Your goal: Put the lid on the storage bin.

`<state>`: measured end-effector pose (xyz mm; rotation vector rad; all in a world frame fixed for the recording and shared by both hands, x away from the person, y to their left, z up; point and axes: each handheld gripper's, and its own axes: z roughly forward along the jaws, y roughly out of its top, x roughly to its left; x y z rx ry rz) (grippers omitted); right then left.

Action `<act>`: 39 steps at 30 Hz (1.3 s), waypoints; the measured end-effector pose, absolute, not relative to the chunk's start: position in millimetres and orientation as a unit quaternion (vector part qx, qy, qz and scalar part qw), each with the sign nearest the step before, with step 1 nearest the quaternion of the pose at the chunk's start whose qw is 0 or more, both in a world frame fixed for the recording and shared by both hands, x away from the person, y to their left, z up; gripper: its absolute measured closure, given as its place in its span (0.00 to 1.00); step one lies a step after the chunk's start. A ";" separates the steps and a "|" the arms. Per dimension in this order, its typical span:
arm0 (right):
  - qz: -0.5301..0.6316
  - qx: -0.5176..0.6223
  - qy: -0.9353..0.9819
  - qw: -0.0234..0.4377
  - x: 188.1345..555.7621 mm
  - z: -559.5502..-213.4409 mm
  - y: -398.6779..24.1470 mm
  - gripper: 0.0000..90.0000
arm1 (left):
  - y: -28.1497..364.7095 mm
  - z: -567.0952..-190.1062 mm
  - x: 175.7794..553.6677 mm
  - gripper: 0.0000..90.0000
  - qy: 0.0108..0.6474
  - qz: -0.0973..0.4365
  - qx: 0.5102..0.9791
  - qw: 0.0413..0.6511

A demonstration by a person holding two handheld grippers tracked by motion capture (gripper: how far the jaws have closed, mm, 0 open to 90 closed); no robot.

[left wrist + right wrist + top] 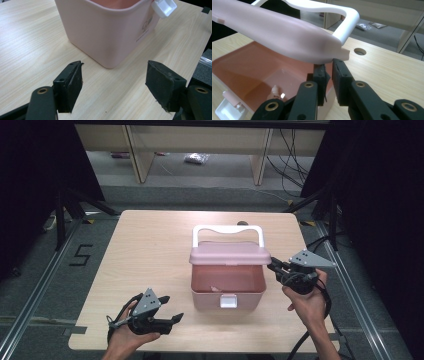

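Left gripper (170, 309): jaws wide, empty, near box (227, 285) | right gripper (274, 266): clamped on box wall under lid (229, 253)

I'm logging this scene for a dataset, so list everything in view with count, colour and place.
storage box: one, pink, table centre, open.
lid: one, pink, raised over the box's far side.
handle: one, white, on the lid.
latch: one, white, box's near wall.
small bottle: one, whitish, inside the box.
table: one, light wood.
left gripper: one, black, near left, open.
right gripper: one, black, shut at the lid's right edge.
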<state>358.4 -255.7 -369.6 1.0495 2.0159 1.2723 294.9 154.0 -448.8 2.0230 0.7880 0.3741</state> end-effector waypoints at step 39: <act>0.456 0.403 0.760 0.230 344.9 -395.8 -263.1 0.89 | 166.3 -485.5 267.9 0.31 0.310 0.159 0.841 0.414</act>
